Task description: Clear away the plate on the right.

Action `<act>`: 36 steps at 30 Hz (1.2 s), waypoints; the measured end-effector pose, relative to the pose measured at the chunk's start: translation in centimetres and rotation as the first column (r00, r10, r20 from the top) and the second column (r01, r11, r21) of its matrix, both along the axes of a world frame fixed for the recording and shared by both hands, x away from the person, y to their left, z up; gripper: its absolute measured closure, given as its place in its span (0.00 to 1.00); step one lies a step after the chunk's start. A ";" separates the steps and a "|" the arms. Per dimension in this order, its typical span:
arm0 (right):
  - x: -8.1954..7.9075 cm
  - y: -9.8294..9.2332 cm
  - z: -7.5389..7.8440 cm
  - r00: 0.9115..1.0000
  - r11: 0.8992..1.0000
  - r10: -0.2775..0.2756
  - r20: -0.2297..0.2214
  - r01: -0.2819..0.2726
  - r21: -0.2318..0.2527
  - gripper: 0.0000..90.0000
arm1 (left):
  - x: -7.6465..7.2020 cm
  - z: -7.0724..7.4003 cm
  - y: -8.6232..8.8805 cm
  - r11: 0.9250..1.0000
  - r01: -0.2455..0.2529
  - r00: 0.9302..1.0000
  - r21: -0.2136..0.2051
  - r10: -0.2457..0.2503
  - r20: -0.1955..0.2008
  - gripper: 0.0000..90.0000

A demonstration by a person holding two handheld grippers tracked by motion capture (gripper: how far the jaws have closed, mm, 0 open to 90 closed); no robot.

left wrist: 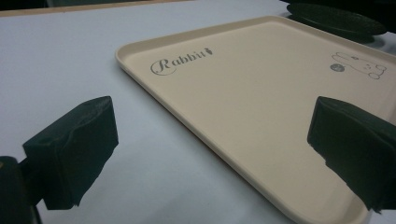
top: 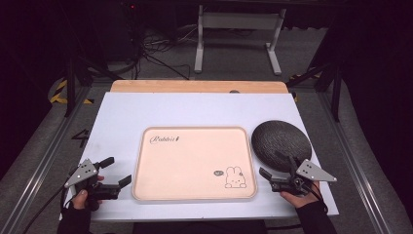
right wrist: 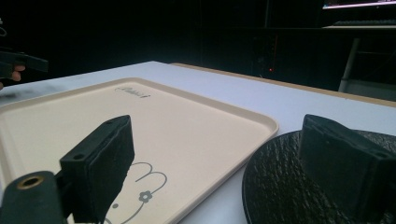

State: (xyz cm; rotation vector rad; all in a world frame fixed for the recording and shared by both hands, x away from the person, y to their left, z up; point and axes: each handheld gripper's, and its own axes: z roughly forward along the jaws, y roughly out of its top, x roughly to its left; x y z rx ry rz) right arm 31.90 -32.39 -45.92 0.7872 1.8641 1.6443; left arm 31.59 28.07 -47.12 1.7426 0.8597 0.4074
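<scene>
The white worktop stands in a dark room and carries a cream tray with a dark textured plate just beside its right edge. Our left tool hovers near the tray's left edge, jaws apart and empty. Our right tool sits at the plate's near rim, jaws apart, one over the plate, nothing clamped. We judge the shallow rim the main risk: a closing jaw may slide off it, push the plate against the tray, or tip it.
</scene>
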 end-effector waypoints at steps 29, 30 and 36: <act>-0.6 -1.0 2.6 1.000 0.997 -0.016 0.000 0.016 0.071 0.20 | 0.1 0.0 0.0 1.000 -0.002 1.000 0.000 0.002 -0.002 0.03; -0.7 -1.0 2.8 1.000 0.998 -0.016 -0.004 0.016 0.065 0.22 | 0.1 0.0 0.0 1.000 -0.001 1.000 -0.001 0.001 -0.003 0.03; -1.2 -1.4 3.9 1.000 1.000 -0.023 0.019 0.023 0.016 0.23 | 0.0 0.0 0.0 1.000 0.000 1.000 0.000 0.000 -0.003 0.03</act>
